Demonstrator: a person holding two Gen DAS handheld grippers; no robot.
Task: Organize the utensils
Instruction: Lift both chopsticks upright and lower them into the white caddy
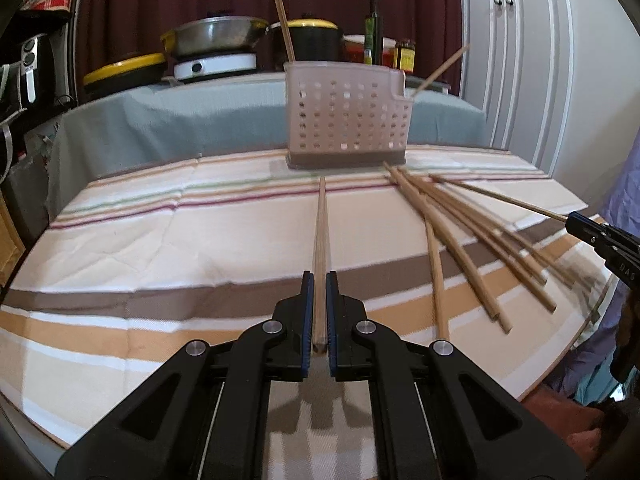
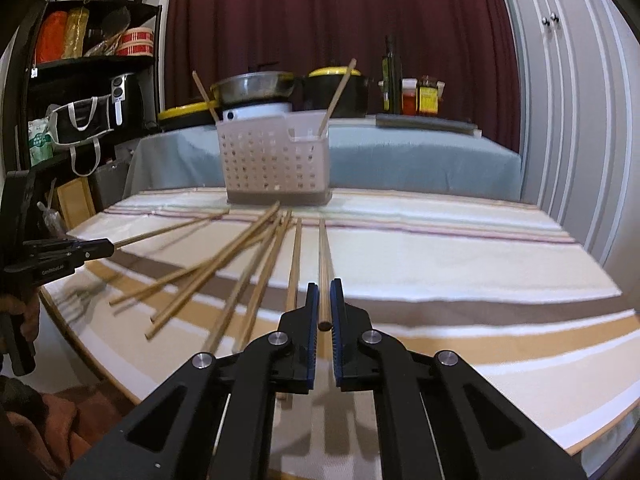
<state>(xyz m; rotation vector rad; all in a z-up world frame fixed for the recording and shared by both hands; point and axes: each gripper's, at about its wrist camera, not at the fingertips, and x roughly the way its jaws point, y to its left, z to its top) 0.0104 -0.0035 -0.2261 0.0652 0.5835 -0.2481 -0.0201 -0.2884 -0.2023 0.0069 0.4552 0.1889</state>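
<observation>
Striped cloth (image 1: 160, 240) covers the bench; behind it a maroon curtain, pots and bottles on a second covered surface.

Progress, my read: early-to-mid. Perforated plastic caddy (image 1: 346, 116) stands upright at the far edge of the cloth w/ 2 chopsticks already in it, one leaning left (image 1: 284, 28), one leaning right out of the side pocket (image 1: 442, 70). Most of the pile still lies loose on the cloth, just in front of the caddy, fanned out toward the near edge (image 2: 224, 276).

Count:
- In caddy: 2.
- In hand: 2, one per gripper.
- Loose on cloth: approx 5–6; sticks overlap and blur, so can't be exact.

Left gripper (image 1: 319, 312): fingers closed on a chopstick (image 1: 321, 232) running straight ahead, tip pointing at the caddy base. Right gripper (image 2: 324, 320): fingers pinch the butt end of another chopstick (image 2: 325, 256), likewise aimed at the caddy. Both held sticks look low over the cloth; whether they're lifted clear or resting on it, can't tell.

Left to do: both held sticks into the caddy, then the loose fan.
</observation>
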